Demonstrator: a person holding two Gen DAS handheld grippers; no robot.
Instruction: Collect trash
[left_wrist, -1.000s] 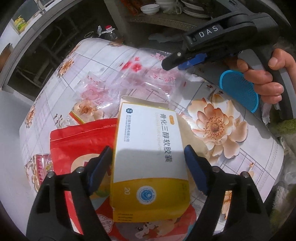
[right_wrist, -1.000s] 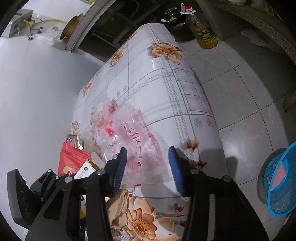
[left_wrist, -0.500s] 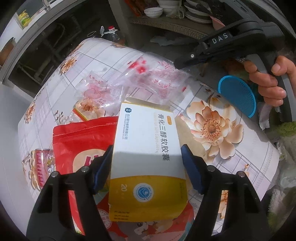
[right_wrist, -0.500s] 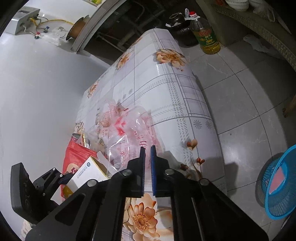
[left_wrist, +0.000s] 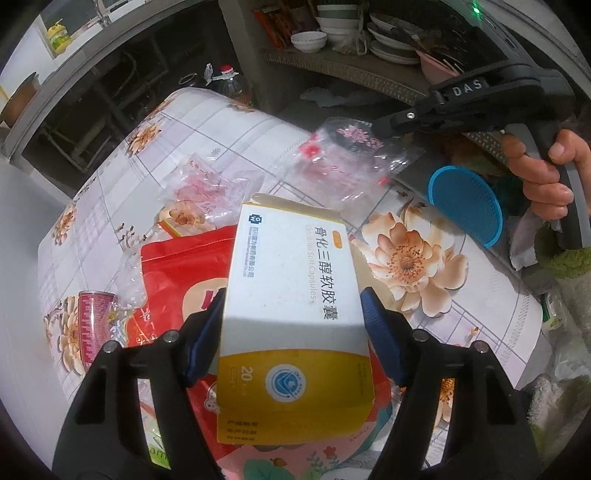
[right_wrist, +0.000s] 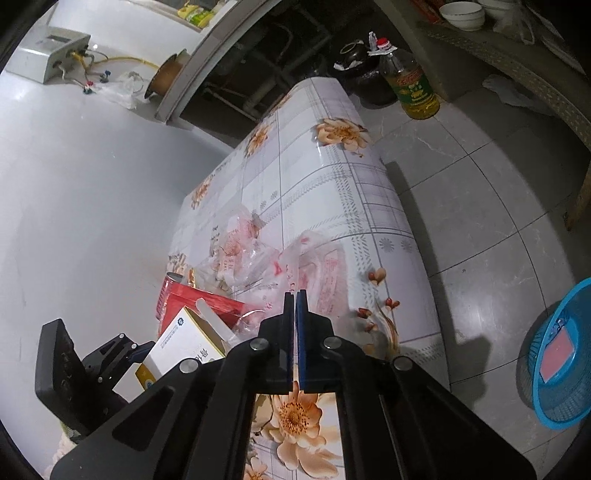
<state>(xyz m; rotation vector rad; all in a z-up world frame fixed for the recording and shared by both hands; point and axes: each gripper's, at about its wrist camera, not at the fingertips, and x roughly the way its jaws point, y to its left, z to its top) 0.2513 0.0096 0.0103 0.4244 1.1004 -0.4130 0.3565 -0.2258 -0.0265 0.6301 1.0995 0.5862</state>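
Observation:
My left gripper (left_wrist: 293, 306) is shut on a white and yellow medicine box (left_wrist: 291, 314) and holds it above the flowered table (left_wrist: 229, 133). The box also shows in the right wrist view (right_wrist: 184, 347). My right gripper (right_wrist: 295, 299) is shut on a clear plastic bag with red print (right_wrist: 317, 266) and lifts it off the table; the bag hangs from it in the left wrist view (left_wrist: 347, 158). A red pouch (left_wrist: 177, 273), a red can (left_wrist: 90, 325) and another clear wrapper (left_wrist: 199, 192) lie on the table.
A blue basket (right_wrist: 557, 354) stands on the tiled floor right of the table; it also shows in the left wrist view (left_wrist: 465, 203). An oil bottle (right_wrist: 410, 85) and a dark jar (right_wrist: 360, 74) stand beyond the table's far end. A shelf with bowls (left_wrist: 343, 33) is behind.
My right gripper closed on the clear plastic bag and raised it off the table. My left gripper tightened on the medicine box and lifted it slightly.

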